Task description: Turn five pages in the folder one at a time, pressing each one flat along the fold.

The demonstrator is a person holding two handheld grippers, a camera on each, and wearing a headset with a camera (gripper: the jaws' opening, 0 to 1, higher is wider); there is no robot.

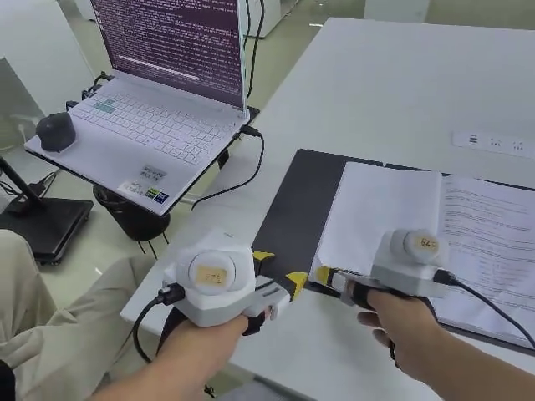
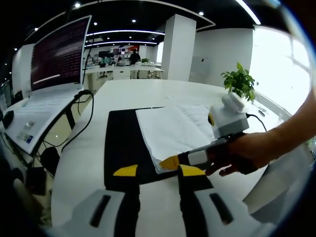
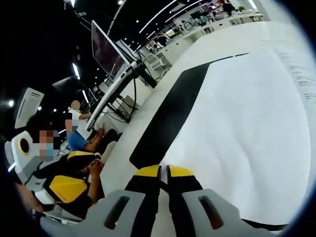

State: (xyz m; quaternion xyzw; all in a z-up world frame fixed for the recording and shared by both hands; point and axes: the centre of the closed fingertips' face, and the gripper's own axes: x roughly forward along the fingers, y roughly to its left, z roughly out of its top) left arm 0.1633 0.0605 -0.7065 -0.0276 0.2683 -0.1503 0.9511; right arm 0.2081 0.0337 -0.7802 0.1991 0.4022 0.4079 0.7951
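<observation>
An open folder lies on the white table, its black inside cover (image 1: 292, 209) on the left. A blank white page (image 1: 380, 217) lies over the left half, and a printed page (image 1: 493, 242) lies to the right of the fold. My right gripper (image 1: 322, 274) is at the blank page's near left corner, jaws shut on the corner of the page (image 3: 232, 128); its tips (image 3: 164, 171) sit together there. My left gripper (image 1: 280, 269) hovers just left of it over the cover's near edge, open (image 2: 158, 170) and holding nothing. In the left gripper view, the right gripper (image 2: 173, 161) reaches in from the right.
An open laptop (image 1: 150, 117) with a mouse (image 1: 56, 131) stands on a stand at the far left, its cable (image 1: 242, 180) running along the table edge. A white power strip (image 1: 493, 142) lies behind the folder. A potted plant (image 2: 240, 84) is far off.
</observation>
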